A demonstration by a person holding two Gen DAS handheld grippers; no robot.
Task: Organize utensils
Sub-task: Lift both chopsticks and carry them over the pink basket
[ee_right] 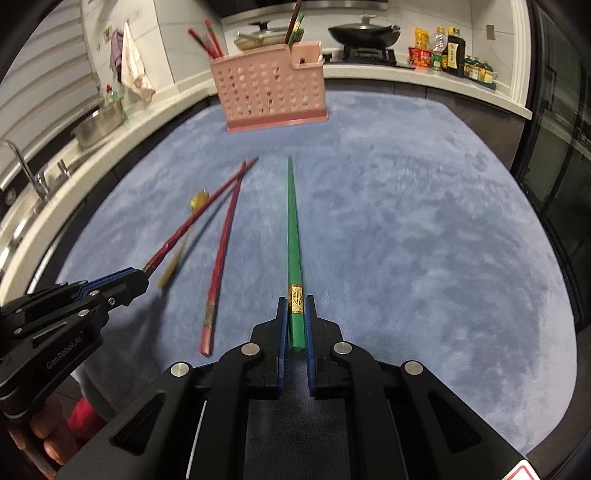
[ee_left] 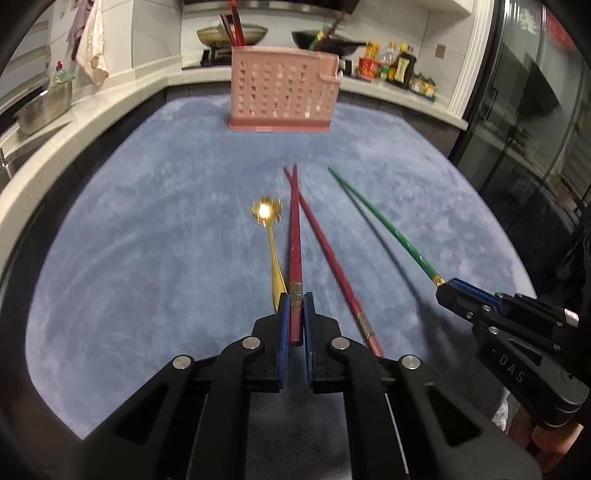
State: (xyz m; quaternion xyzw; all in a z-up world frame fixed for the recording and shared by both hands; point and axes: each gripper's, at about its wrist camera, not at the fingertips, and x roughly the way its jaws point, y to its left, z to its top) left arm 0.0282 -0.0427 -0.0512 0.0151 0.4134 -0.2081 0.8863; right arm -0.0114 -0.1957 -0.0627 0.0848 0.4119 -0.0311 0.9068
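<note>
Left gripper [ee_left: 294,301]: clamps red chopstick [ee_left: 295,236] | right gripper [ee_right: 296,304]: clamps green chopstick [ee_right: 293,221] | gold spoon [ee_left: 266,221]: sharp in left view only, blurred in right.

Worktop covered by a blue-grey plush cloth [ee_left: 147,229], set in a kitchen with a pale L-shaped counter [ee_left: 122,79] behind it. On the counter: steel sink with a colander [ee_left: 44,107] at left, gas hob with two woks [ee_right: 364,31], a row of sauce bottles [ee_right: 448,51] at right. White tiled wall with hanging towels [ee_left: 92,44]; dark glass door [ee_left: 535,110] at right reflects light.
</note>
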